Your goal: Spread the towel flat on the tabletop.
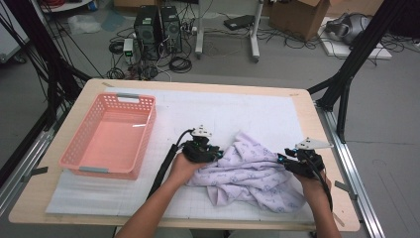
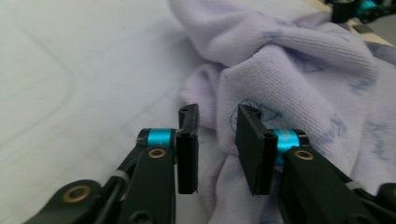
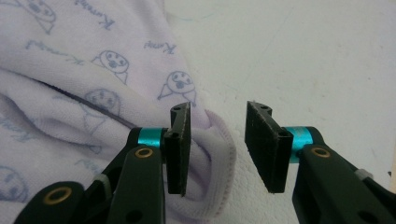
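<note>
Lilac printed garment [image 1: 250, 174] lies crumpled on the worktop [image 1: 317, 208] between your hands; left gripper [image 2: 217, 140] and right gripper [image 3: 217, 140] both part-open, folds between jaws, nothing pinched. Risk: closing now catches one layer only, so it slips or bunches

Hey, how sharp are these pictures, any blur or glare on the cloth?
High view: even light, no glare, the lilac cloth a bit soft. Left gripper view: the cloth's near folds sharp, its far edge blurred. Right gripper view: the printed faces on the cloth crisp, the white mat bright and nearly washed out.
</note>
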Available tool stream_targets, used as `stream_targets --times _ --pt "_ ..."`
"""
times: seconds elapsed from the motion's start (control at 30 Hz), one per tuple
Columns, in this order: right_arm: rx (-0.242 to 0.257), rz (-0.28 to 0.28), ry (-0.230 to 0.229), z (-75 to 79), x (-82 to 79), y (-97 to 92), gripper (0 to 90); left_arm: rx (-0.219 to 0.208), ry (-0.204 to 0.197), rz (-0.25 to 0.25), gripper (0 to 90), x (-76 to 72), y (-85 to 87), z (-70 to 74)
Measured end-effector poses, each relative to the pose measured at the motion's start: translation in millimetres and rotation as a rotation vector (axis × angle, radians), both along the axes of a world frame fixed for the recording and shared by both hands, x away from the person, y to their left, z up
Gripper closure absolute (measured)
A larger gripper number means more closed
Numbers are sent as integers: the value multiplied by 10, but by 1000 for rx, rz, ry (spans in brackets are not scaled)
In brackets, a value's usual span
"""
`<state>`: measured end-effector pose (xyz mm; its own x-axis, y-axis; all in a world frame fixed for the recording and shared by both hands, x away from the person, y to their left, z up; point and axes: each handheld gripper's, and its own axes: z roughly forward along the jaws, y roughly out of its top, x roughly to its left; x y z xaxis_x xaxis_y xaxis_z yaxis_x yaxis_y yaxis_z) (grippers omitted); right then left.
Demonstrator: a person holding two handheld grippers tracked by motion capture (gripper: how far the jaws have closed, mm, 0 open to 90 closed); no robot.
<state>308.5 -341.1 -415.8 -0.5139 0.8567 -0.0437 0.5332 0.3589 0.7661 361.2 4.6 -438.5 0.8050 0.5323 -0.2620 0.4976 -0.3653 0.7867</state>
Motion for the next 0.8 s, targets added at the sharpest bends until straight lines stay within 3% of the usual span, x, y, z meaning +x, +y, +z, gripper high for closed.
stream_targets --times 0.07,0.13,0.3,0.37,0.43,0.5,0.63,0.8 --pt "2 1 -2 -1 -1 -9 606 -11 12 -25 576 -34 -85 3" --pt "14 1 0 1 -8 -8 602 -12 8 -61 560 -71 -161 6" --pt "28 8 -1 6 11 18 575 31 -9 -90 535 -155 -344 -30" --pt "29 8 3 1 34 36 565 42 -22 -89 580 -169 -378 -34" --pt "31 9 8 -6 59 56 563 50 -27 -96 743 -185 -393 -37" --pt "32 11 10 -11 77 75 561 63 -57 -96 804 -191 -367 -6" --pt "30 16 13 -6 84 91 562 32 -87 -10 812 -151 -173 96" --pt "36 12 7 12 102 78 558 10 -147 140 812 -55 263 251"
